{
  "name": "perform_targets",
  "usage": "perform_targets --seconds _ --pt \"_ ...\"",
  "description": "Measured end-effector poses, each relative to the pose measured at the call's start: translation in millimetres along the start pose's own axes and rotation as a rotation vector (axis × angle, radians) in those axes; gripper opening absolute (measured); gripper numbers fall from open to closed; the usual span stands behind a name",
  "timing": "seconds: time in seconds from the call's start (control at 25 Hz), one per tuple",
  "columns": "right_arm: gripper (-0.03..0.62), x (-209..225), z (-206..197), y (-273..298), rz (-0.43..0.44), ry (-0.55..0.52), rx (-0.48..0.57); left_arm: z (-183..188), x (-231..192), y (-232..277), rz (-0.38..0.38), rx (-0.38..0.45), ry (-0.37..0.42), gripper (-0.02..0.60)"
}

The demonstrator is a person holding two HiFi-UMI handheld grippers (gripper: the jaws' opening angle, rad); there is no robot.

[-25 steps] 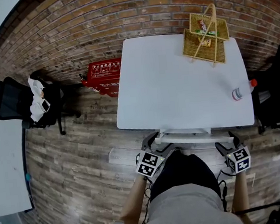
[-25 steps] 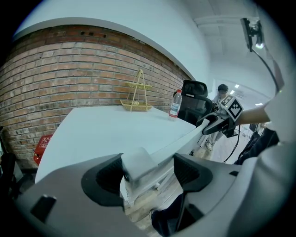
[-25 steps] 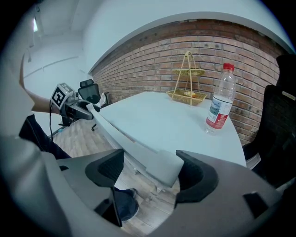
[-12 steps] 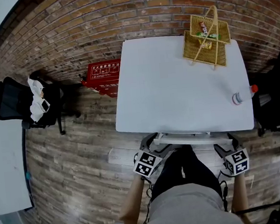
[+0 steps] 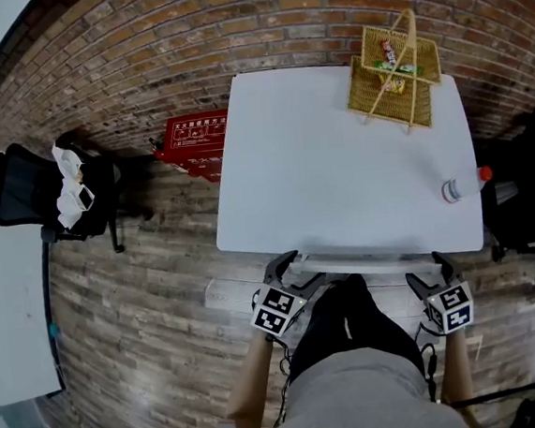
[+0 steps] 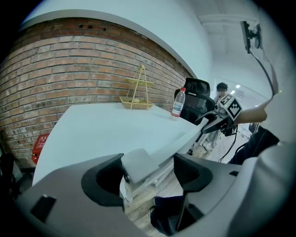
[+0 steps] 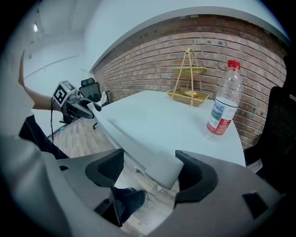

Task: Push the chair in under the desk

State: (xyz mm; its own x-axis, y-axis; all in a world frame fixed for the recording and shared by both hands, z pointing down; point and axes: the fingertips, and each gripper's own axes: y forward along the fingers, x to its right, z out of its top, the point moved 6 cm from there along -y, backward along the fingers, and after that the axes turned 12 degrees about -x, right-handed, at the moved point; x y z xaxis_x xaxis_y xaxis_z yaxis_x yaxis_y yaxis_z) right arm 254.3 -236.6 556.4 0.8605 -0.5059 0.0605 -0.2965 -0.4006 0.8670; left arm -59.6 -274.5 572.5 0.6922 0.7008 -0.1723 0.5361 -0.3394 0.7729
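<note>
The left claw (image 6: 149, 173) stands partly open around the left end of the pale top rail of the chair (image 6: 138, 163). The rail end lies against its outer jaw, with a gap at the inner one. From there the rail runs just under the near edge of the white desk (image 5: 339, 173) to the right claw (image 7: 150, 173), which is likewise partly open around the other end, with a water bottle (image 7: 222, 111) ahead to its right.

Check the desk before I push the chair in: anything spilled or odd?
Nothing spilled or tipped. The water bottle stands upright but close to the desk's right edge; the basket sits upright at the far corner.
</note>
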Motion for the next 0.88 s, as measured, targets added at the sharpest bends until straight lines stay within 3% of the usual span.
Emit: perform_targets --seconds 0.88 --pt "0.347 11.7 8.4 2.7 0.019 -0.030 0.039 7.2 -2.5 5.5 0.018 -0.004 -0.008 0.336"
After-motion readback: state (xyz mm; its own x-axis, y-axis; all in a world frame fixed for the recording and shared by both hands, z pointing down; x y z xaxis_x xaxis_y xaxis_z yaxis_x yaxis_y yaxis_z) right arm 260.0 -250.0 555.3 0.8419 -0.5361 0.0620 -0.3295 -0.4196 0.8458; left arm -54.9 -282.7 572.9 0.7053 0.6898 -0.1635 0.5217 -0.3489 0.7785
